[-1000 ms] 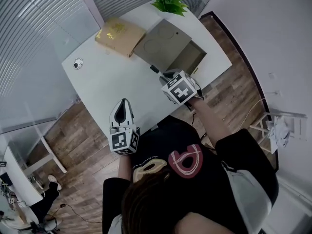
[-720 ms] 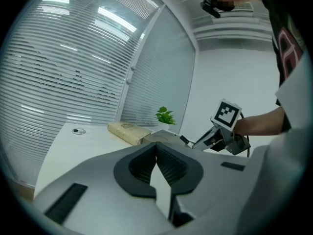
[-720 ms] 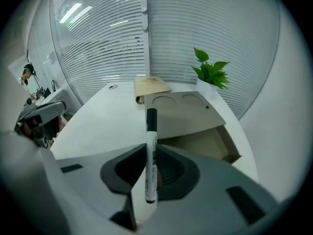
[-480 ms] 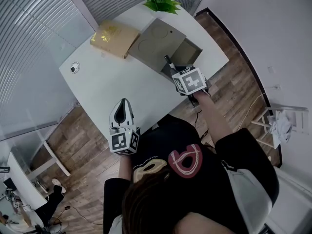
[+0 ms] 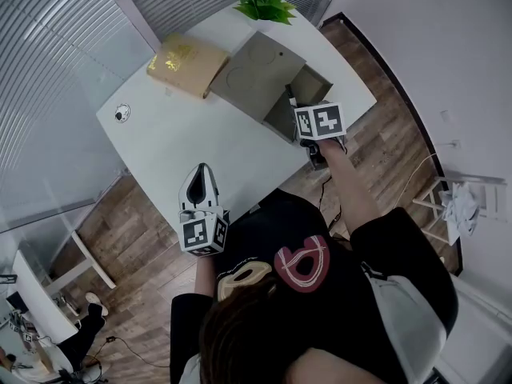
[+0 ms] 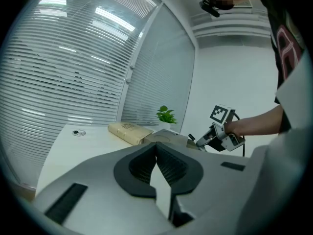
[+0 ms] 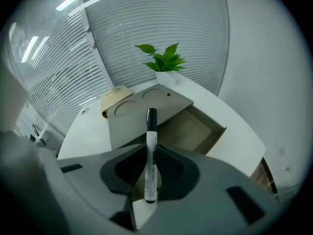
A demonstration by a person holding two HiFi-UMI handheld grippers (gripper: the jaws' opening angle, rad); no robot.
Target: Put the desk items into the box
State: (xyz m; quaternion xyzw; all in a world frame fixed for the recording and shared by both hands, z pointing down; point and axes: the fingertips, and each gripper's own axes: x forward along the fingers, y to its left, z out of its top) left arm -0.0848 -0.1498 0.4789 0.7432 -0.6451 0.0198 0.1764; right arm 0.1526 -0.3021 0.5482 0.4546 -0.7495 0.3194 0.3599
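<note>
A white marker with a black cap [image 7: 150, 146] sits upright between the jaws of my right gripper [image 7: 150, 153], which is shut on its body. The gripper hangs over the near corner of the grey-brown cardboard box [image 5: 308, 90], the marker's cap pointing at its open compartment [image 7: 188, 129]. The box lid [image 5: 256, 70] is folded back to the left. In the left gripper view the right gripper [image 6: 215, 133] shows beside the box. My left gripper [image 5: 201, 174] hovers at the desk's near edge, shut with nothing in it [image 6: 157, 148].
A gold-wrapped book [image 5: 184, 61] lies left of the box lid, a potted green plant [image 5: 260, 2] stands at the far corner, and a small round object [image 5: 122, 113] sits at the left of the white desk [image 5: 208, 138]. Wood floor surrounds the desk.
My right gripper has carried the marker to the right and away from me, from the desk in front of the box to above its open compartment, rolling as it went. The left gripper has stayed put.
</note>
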